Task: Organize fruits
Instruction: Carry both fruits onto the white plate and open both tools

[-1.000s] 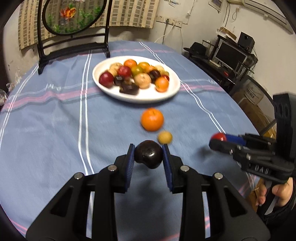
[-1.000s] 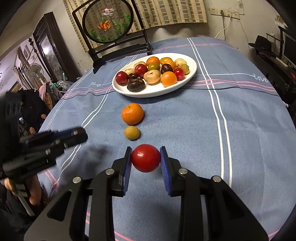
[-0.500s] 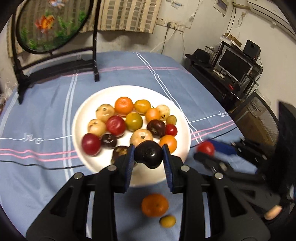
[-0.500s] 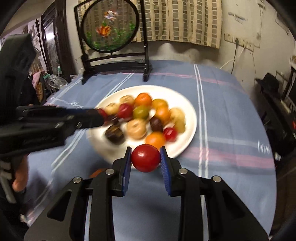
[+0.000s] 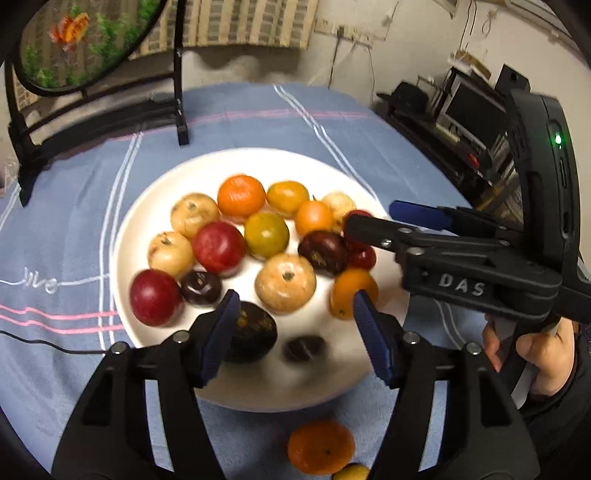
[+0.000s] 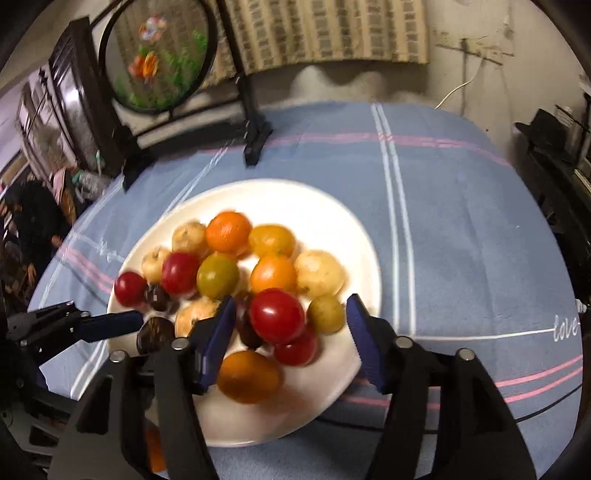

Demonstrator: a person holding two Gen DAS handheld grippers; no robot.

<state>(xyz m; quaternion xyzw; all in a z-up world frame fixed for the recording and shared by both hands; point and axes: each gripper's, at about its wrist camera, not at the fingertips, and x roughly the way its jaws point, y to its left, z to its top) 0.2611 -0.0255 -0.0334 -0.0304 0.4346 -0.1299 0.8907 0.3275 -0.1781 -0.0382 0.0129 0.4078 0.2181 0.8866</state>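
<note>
While both tongs have just been opening, the left tongs (image 5: 291,325) gape over a dark fruit (image 5: 303,348) loose on the white plate (image 5: 147,221); the right tongs (image 6: 290,325) release a red fruit (image 6: 277,315) (light, smooth, roll-prone; grip across the middle).

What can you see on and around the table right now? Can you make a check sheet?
Surface: round table under a blue striped cloth.
Job's things: white plate piled with fruit; dark fruit and red fruit just let go; an orange and a small yellow fruit on the cloth.
Clutter: round picture screen on a black stand.
Grippers: left tool and right tool open, jaws just opened.
Cables: thin black one across the cloth.
Surroundings: monitor, curtain.
</note>
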